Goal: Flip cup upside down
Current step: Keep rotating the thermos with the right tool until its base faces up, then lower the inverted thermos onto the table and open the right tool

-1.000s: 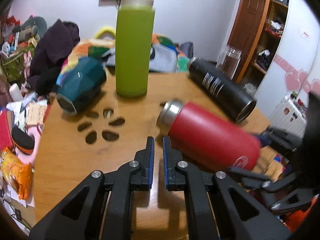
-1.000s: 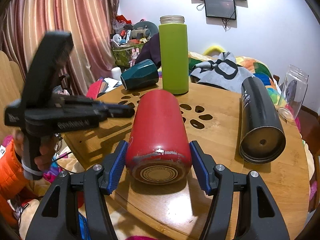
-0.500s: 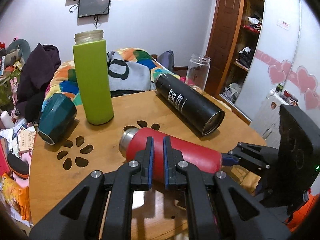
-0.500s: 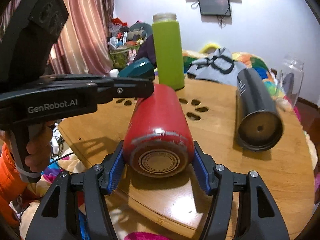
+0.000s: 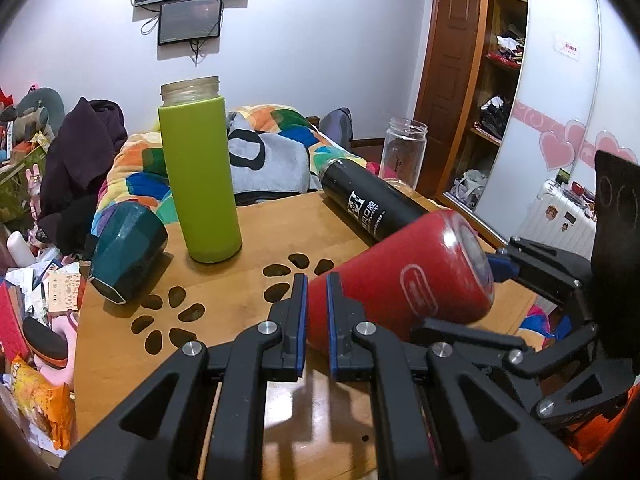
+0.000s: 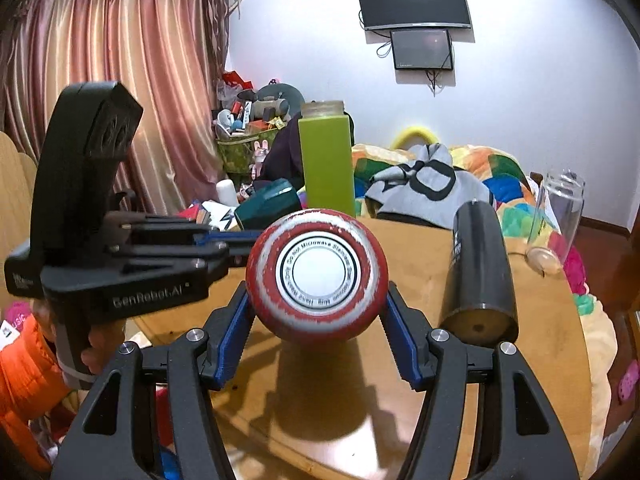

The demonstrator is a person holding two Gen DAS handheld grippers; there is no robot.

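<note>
While tilted, red cup [image 6: 317, 276] between right jaws.

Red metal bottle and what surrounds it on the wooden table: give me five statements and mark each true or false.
1. The right gripper grips the red metal bottle near its base. True.
2. The red bottle lies flat on the round wooden table. False: its base end is lifted and tilted up.
3. The tall lime-green bottle stands upright with no lid. True.
4. The black cylindrical flask stands upright. False: it lies on its side.
5. The left gripper is wide open. False: its fingers are nearly together and hold nothing.
</note>
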